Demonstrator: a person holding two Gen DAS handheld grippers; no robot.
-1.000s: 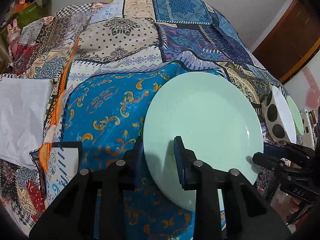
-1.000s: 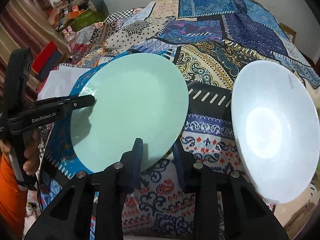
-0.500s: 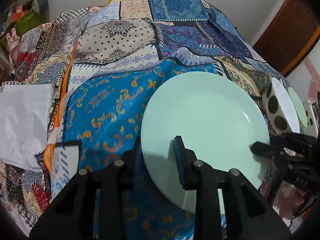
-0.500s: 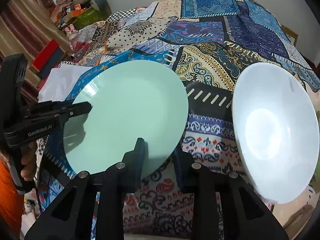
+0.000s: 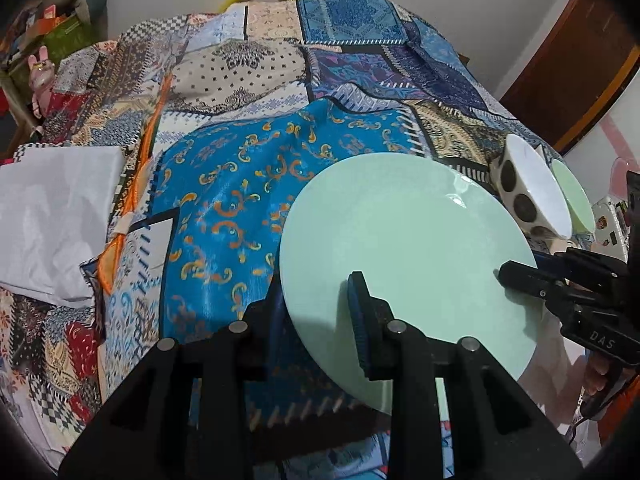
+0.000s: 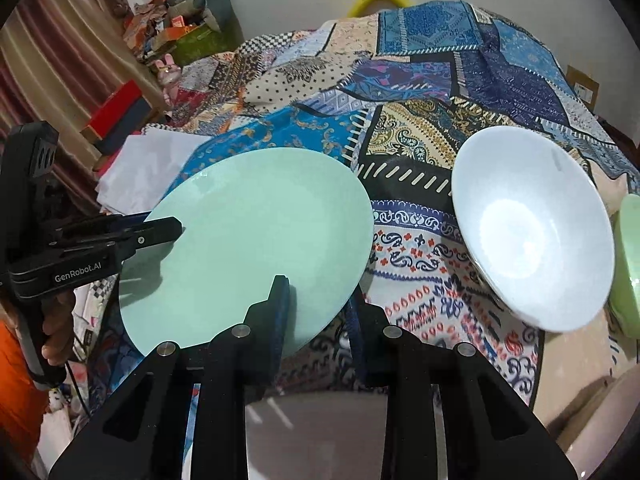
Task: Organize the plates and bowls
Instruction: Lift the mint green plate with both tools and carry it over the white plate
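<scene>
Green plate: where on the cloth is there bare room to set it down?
Free: the blue scrolled patch between the white paper and the green plate, and the patchwork cloth behind it. Crowded: the right side, with the white bowl and a green dish beside it.

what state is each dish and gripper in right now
mint plate: lifted off the cloth, tilted, gripped at two edges
left gripper: shut on the plate's rim
right gripper: shut on the plate's opposite rim
white bowl: upright on the cloth, empty, untouched
green bowl: beside the white bowl, mostly out of view
</scene>
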